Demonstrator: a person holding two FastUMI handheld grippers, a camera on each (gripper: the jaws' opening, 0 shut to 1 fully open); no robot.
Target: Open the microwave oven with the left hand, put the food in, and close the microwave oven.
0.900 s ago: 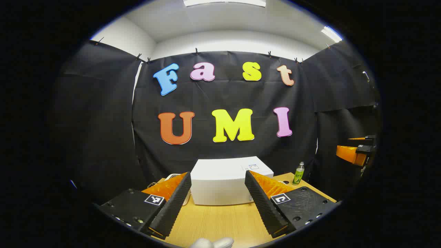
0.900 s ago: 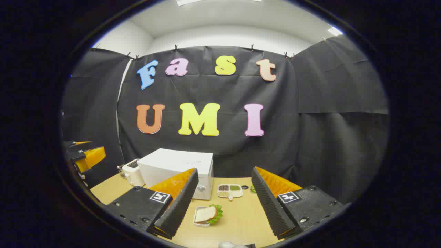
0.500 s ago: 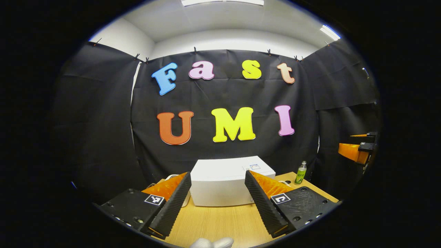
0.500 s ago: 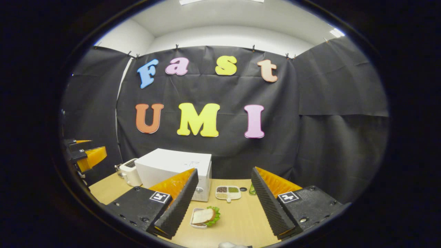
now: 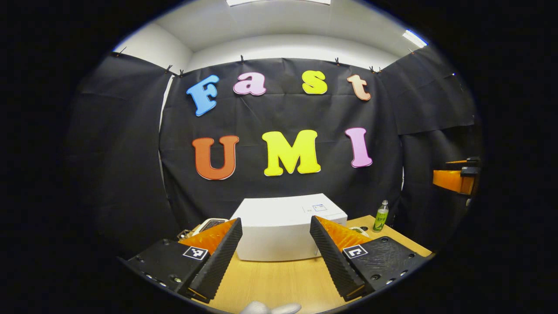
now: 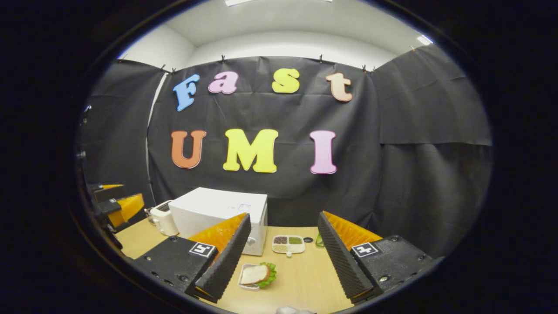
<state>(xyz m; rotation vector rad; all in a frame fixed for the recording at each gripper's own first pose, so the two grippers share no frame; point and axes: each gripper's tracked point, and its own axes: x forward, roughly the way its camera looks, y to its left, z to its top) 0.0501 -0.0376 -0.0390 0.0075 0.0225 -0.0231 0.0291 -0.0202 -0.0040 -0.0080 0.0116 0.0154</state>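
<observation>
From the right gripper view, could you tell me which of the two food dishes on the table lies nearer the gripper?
The sandwich tray, holding bread and lettuce, lies nearer, just ahead of the right gripper. The divided dish with small portions sits farther back, beside the microwave.

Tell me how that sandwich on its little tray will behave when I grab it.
The sandwich looks soft, with lettuce spilling out one side, so squeezing would likely crush it. It probably rests loose on the shallow tray and may slide if tilted. Tray looks light; the open right gripper could grip its rim.
</observation>
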